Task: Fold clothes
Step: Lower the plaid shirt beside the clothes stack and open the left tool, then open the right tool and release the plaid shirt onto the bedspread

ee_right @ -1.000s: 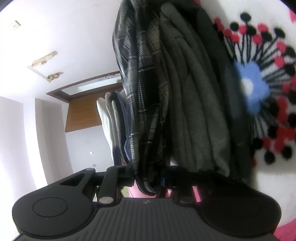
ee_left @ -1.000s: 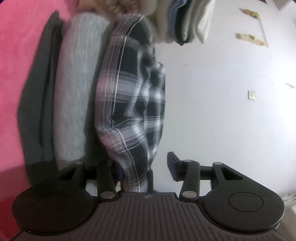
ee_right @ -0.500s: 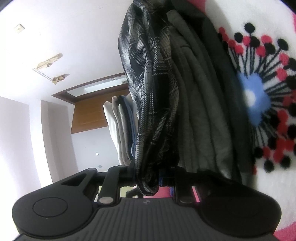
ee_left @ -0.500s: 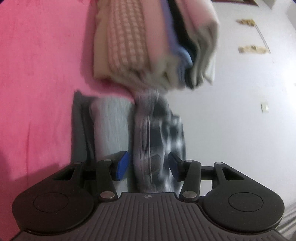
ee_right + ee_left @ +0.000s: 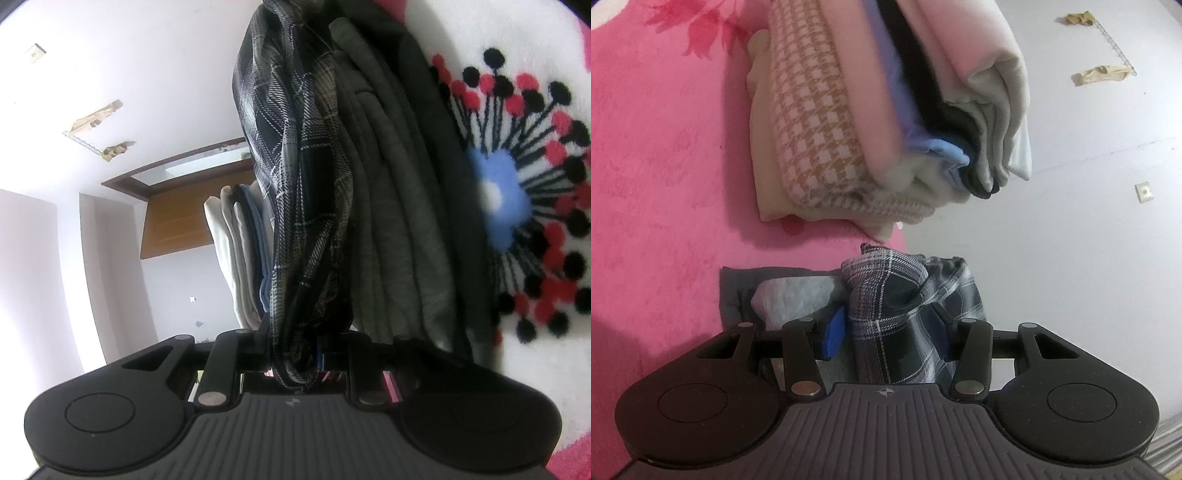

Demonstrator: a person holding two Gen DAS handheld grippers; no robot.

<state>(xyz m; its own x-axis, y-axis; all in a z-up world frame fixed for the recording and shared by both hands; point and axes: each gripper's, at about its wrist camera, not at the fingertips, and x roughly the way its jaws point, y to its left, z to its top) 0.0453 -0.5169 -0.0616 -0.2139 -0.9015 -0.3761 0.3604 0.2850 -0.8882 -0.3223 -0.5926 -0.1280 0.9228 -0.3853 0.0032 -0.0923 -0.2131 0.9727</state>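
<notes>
A dark plaid garment (image 5: 886, 295) lies on top of a light grey garment (image 5: 790, 299) and a dark grey one (image 5: 729, 291) on a pink blanket (image 5: 665, 184). My left gripper (image 5: 888, 334) is open, and the plaid cloth's near end sits between its blue pads (image 5: 834, 332). In the right wrist view, the plaid garment (image 5: 303, 184) runs away from the camera beside the grey garment (image 5: 388, 221). My right gripper (image 5: 295, 354) is shut on its bunched near end.
A stack of folded clothes (image 5: 886, 110), houndstooth, pink, blue, black and white, lies beyond the pile; it also shows as the folded stack (image 5: 240, 258). A white flower-patterned blanket (image 5: 517, 184) spreads at the right. A pale wall (image 5: 1089, 221) and a wooden door (image 5: 173, 221) stand behind.
The left gripper has drawn back along the plaid garment to its end, so the folded stack now fills its view. The right gripper keeps its hold and has barely shifted.
</notes>
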